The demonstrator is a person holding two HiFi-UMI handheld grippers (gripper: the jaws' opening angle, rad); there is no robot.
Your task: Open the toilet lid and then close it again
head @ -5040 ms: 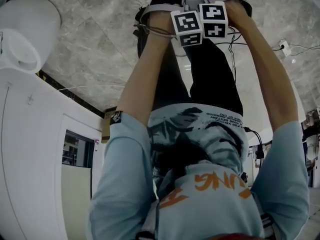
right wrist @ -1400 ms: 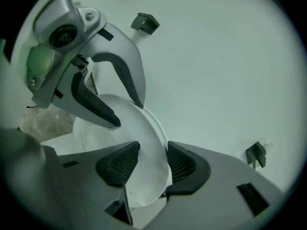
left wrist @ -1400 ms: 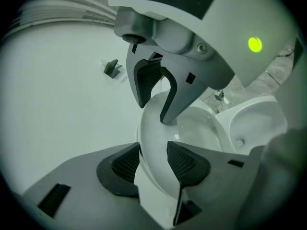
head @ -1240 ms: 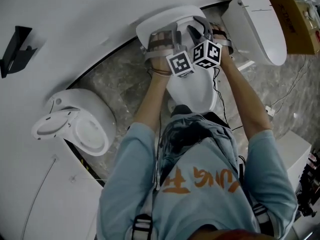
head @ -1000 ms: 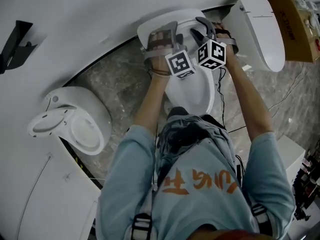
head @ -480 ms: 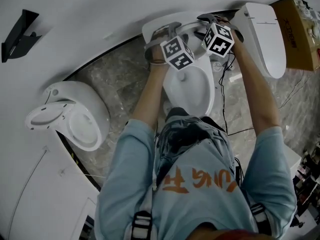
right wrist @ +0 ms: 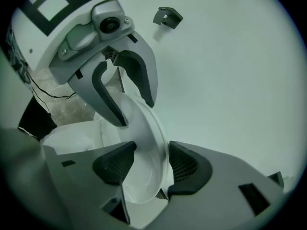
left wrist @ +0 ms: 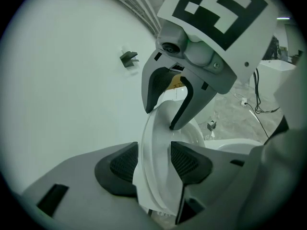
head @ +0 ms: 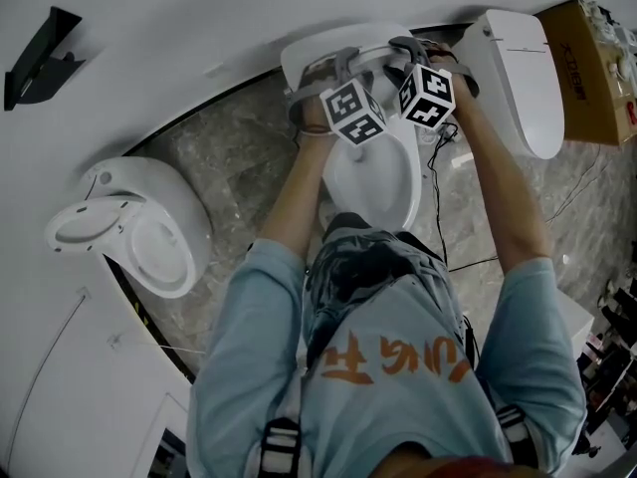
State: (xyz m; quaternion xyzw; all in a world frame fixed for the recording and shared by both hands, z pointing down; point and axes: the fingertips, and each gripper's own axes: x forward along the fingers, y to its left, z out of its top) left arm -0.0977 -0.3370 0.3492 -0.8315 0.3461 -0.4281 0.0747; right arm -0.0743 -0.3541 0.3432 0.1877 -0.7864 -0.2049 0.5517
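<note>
Left arm and right arm stretch forward together to the toilet lid

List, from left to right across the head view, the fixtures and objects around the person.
Black wall bracket → left toilet → middle toilet → right toilet → cardboard box.

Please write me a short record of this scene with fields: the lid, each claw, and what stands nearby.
toilet lid: raised, nearly upright, above the open bowl
left claw: shut on the toilet lid's edge; jaws just opened slightly
right claw: shut on the toilet lid's edge; jaws just closed slightly
nearby: second toilet at head view's left, third toilet at its right, cardboard box
</note>
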